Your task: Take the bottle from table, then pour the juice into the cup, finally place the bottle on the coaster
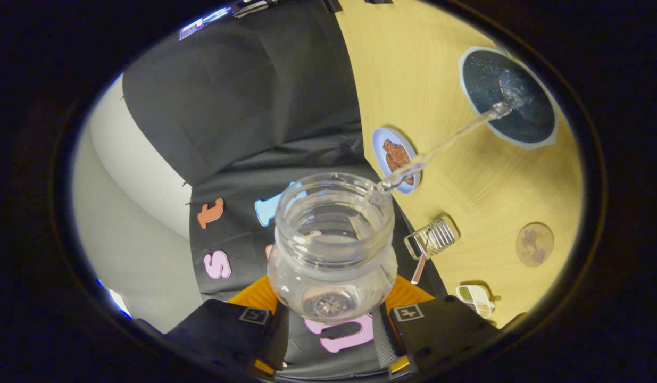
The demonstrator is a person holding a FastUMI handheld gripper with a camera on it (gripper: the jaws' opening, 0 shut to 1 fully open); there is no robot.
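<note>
A clear wide-mouthed bottle (pixel 332 247) is clamped between my fingers, its open mouth facing the camera and tipped over sideways. My gripper (pixel 332 306) is shut on the bottle's body. A thin clear stream (pixel 445 142) runs from the bottle's lip across the wooden table (pixel 413 64) into the dark cup (pixel 512 96) with a pale rim, where it splashes. The round brown coaster (pixel 534 244) lies on the table, apart from the cup and closer to my fingers.
A small blue plate with a brown piece of food (pixel 396 158) lies at the table's edge under the stream. A clear ribbed glass object (pixel 432 238) and a small white dish with green bits (pixel 476 299) lie near the coaster.
</note>
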